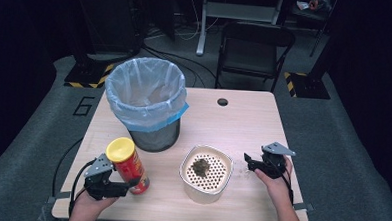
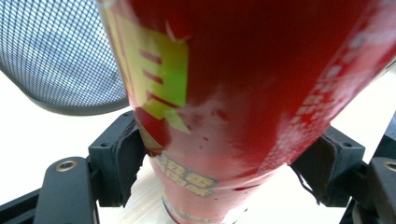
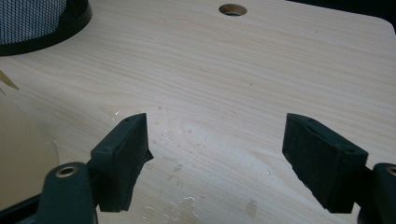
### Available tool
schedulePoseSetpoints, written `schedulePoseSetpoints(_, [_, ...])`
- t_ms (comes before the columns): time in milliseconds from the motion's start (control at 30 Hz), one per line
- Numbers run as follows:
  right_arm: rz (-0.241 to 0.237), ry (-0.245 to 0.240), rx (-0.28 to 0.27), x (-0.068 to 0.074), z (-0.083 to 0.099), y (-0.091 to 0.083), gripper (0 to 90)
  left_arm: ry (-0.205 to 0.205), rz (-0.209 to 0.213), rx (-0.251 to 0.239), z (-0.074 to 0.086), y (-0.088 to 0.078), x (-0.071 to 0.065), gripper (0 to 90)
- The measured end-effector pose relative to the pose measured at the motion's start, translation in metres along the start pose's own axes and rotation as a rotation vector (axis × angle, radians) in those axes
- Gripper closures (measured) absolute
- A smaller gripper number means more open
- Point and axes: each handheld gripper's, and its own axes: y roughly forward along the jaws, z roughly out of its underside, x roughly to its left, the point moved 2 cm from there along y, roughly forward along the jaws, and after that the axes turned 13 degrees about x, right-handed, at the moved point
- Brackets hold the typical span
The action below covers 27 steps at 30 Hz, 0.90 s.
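Grip first: my left tool (image 1: 125,186) has its pads clamped low on the red can (image 1: 129,166), which leans near the worktop's (image 1: 243,122) left front edge beside the bin (image 1: 147,101). I'd keep it steady and carry it high over the rim. Its label's yellow block and pale characters blur past reading. My right tool (image 1: 248,160) hangs open, empty.

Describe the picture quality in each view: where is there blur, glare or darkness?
High view: the room around the pale wooden table is very dark. Left gripper view: the red cylindrical can with yellow lid is so close that it looks soft and stretched, with whitish glare on its side. Right gripper view: sharp, evenly lit; small wet spots shine on the wood.
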Motion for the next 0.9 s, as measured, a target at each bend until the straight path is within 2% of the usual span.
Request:
schedulePoseSetpoints(100, [-0.005, 0.001, 0.006, 0.000, 0.001, 0.001, 22.5, 0.014, 0.000, 0.017, -0.008, -0.005, 0.000, 23.4])
schedulePoseSetpoints(267, [0.000, 0.013, 0.013, -0.003, 0.003, 0.004, 22.7, 0.004, 0.004, 0.010, -0.022, -0.011, -0.001, 23.4])
schedulePoseSetpoints(400, [0.001, 0.005, 0.023, -0.005, 0.004, 0.007, 22.9, 0.008, 0.005, 0.027, -0.033, -0.019, 0.000, 23.4])
schedulePoseSetpoints(533, [-0.005, 0.008, 0.025, -0.005, 0.005, 0.008, 23.0, -0.004, 0.000, 0.016, -0.043, -0.028, 0.001, 23.4])
schedulePoseSetpoints(633, [-0.003, 0.003, 0.028, -0.004, 0.006, 0.009, 23.1, -0.007, -0.015, 0.011, -0.054, -0.038, 0.000, 23.3])
schedulePoseSetpoints(900, [0.000, -0.002, 0.037, -0.004, 0.007, 0.011, 23.2, -0.001, -0.004, 0.021, -0.079, -0.064, -0.003, 23.3])
